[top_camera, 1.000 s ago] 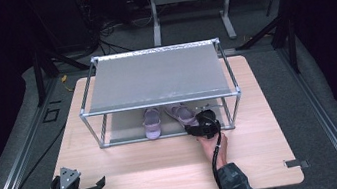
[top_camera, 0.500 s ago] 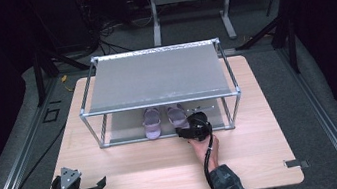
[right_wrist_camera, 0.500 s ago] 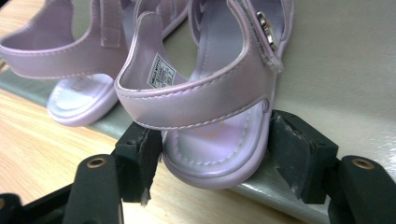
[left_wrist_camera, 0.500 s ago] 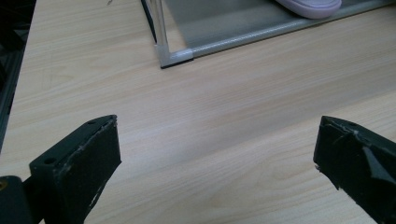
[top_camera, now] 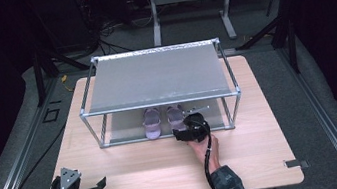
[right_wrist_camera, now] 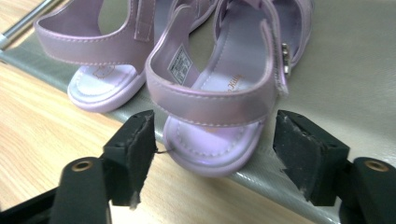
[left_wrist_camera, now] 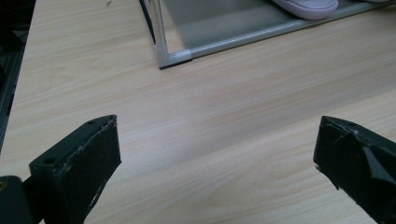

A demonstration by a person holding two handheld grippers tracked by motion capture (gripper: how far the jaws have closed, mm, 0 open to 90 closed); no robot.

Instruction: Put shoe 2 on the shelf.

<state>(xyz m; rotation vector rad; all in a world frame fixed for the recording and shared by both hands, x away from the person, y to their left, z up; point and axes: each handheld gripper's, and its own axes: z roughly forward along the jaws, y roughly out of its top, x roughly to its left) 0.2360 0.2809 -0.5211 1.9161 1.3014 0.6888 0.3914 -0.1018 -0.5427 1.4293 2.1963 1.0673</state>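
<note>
Two lilac sandals stand side by side on the lower shelf of a metal rack [top_camera: 156,78]: the left sandal [top_camera: 151,123] and the right sandal [top_camera: 176,116]. My right gripper [top_camera: 182,134] is open at the rack's front edge, just behind the right sandal's heel [right_wrist_camera: 212,140]. In the right gripper view its jaws stand wide on either side of that heel without touching it, and the other sandal [right_wrist_camera: 100,60] lies to the left. My left gripper [top_camera: 97,186] is open and empty, low over the table's front left corner.
The rack's grey top shelf [top_camera: 153,76] covers most of the lower shelf [right_wrist_camera: 355,79]. The rack's front left foot [left_wrist_camera: 173,58] is ahead of the left gripper. Bare wooden table [top_camera: 260,146] stretches in front of the rack. Dark floor surrounds the table.
My right gripper has moved left along the rack's front, from the right of the sandals to behind the right sandal. The left gripper has stayed put.
</note>
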